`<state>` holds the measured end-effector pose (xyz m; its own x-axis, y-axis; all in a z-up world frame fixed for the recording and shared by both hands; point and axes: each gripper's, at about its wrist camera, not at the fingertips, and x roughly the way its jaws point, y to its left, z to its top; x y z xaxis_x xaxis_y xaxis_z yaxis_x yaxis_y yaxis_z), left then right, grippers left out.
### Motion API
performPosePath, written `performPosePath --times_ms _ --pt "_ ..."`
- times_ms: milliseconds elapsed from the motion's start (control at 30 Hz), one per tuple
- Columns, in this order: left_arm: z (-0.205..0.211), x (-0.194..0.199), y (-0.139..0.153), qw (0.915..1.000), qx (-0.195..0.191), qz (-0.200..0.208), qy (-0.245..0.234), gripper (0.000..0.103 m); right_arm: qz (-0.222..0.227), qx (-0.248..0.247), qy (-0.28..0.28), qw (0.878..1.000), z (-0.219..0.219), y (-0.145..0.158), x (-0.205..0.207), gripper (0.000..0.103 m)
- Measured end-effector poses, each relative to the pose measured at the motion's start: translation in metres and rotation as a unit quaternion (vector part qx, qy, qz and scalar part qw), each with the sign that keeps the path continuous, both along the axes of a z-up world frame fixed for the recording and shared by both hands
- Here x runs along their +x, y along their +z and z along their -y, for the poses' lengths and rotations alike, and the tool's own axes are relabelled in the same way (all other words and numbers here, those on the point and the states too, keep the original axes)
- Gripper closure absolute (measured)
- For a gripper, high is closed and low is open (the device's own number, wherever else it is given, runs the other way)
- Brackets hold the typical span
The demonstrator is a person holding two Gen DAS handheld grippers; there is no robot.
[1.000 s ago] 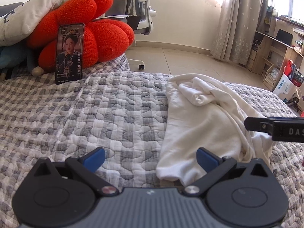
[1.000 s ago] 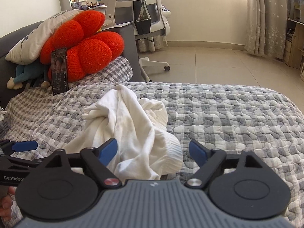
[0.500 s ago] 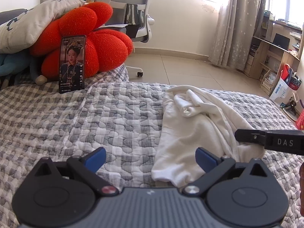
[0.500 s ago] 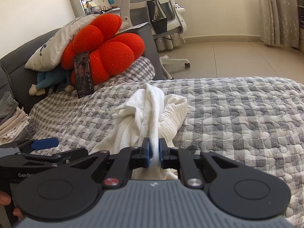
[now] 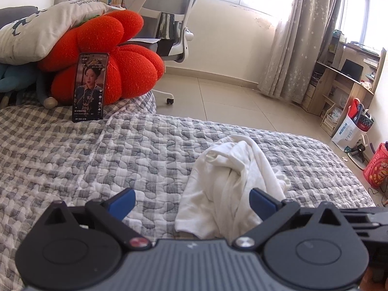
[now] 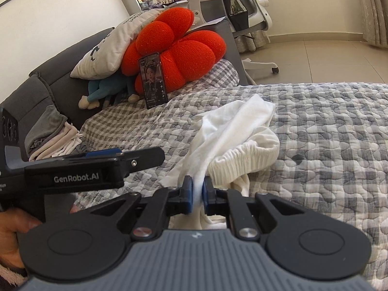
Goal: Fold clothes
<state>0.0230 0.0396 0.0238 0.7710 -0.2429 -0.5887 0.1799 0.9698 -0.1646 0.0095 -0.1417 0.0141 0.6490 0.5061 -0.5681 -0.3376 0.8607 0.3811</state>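
Shirt bunched on quilt, long axis running straight away from right gripper, clamped on near end. Left gripper spread wide, empty, just left of that end, nearer the loose hem.

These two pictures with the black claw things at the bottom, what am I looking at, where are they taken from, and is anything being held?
No robot here: a person holds a two-finger gripper in each hand, each carrying a wide-angle camera looking along its fingers. One picture comes from the left gripper, whose blue-tipped fingers stand wide apart and grip nothing. The other comes from the right gripper, whose fingers are pinched shut on a fold of the white garment. That garment lies crumpled on a grey checked quilt covering a bed. Further back, a phone leans upright against an orange flower-shaped cushion. The black bar at the left of the right-hand view is the left gripper seen from the side.
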Motion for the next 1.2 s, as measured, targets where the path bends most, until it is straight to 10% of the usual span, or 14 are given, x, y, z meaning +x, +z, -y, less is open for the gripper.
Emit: performPosePath --times_ms 367,567,767,1067,1133,1200 --pt "0.034 0.029 -0.005 0.9976 -0.023 -0.029 -0.059 0.021 -0.021 0.014 -0.009 1.000 0.005 -0.011 -0.007 0.089" --pt "0.046 0.039 -0.015 0.9966 -0.026 -0.039 -0.068 0.062 -0.014 0.007 -0.014 1.000 0.006 -0.009 -0.011 0.084" --pt "0.027 0.035 -0.015 0.9981 -0.034 -0.032 -0.040 0.102 -0.006 0.009 -0.034 0.999 0.012 -0.006 -0.013 0.051" --pt "-0.005 0.027 -0.016 0.9980 -0.056 -0.029 -0.002 0.102 -0.002 0.026 -0.075 0.997 0.025 0.000 -0.014 0.037" --pt "0.002 0.027 -0.015 0.9979 -0.058 -0.028 -0.011 0.092 -0.001 0.030 -0.087 0.996 0.030 0.001 -0.014 0.037" --pt "0.009 0.027 -0.014 0.9976 -0.059 -0.027 -0.023 0.050 -0.001 0.034 -0.097 0.995 0.034 0.002 -0.013 0.037"
